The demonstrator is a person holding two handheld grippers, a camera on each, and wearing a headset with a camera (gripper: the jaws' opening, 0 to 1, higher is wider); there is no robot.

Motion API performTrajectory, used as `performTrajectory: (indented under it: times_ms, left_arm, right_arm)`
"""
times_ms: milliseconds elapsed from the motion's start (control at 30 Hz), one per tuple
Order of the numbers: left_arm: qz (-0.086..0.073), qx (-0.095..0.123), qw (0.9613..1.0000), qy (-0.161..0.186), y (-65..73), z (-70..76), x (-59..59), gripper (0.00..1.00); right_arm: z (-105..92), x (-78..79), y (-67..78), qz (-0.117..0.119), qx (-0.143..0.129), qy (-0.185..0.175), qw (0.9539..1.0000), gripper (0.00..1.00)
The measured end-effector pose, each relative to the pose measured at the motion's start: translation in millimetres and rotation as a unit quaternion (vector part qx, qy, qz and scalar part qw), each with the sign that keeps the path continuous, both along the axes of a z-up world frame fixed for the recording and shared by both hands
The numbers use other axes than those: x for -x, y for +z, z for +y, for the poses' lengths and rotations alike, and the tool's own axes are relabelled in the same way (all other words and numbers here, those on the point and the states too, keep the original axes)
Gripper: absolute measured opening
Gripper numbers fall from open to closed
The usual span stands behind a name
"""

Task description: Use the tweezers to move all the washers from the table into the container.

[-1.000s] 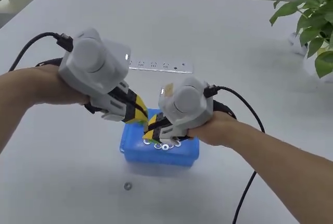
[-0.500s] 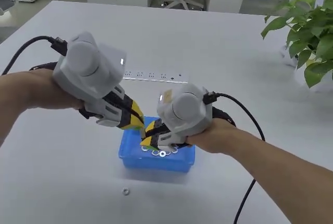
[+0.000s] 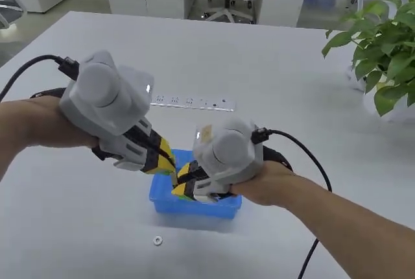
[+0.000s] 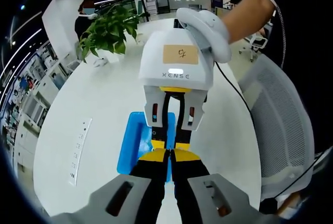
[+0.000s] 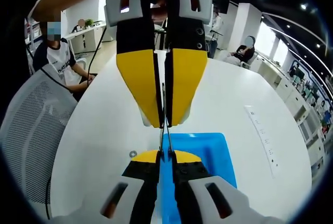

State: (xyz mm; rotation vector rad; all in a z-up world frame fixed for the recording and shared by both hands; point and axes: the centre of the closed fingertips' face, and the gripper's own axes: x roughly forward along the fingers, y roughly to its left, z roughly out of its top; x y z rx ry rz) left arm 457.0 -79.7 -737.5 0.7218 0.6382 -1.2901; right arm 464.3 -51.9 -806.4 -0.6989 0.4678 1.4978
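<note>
Jaws are staying squeezed shut on the thin tweezers (image 5: 163, 125), on the right gripper (image 5: 161, 156) and the left gripper (image 4: 169, 153) alike, tip to tip over the container (image 3: 162, 196). One washer (image 3: 157, 241) is still lying on the tabletop (image 3: 292, 84) near it, so work is left.

container (image 3: 194, 206) contents mostly hidden; tweezers (image 5: 162, 138) mostly hidden between jaws; plant (image 3: 382, 52) cut off

Bright, even overhead light; fisheye-warped edges.
</note>
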Motion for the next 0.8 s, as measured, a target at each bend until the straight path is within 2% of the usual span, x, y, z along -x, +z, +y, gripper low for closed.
performTrajectory:
  times_ms: [333, 800]
  left_arm:
    - [0.006, -0.004, 1.0000, 0.004, -6.5, 1.9, 16.0, 0.06]
    - [0.016, -0.010, 0.9998, 0.012, -22.7, 7.5, 33.2, 0.06]
  right_arm:
    - [2.1, 17.4, -6.0, 0.006, 0.001, 0.011, 0.9999, 0.11]
    - [7.7, 36.8, -22.4, 0.016, 0.001, 0.021, 0.9996, 0.11]
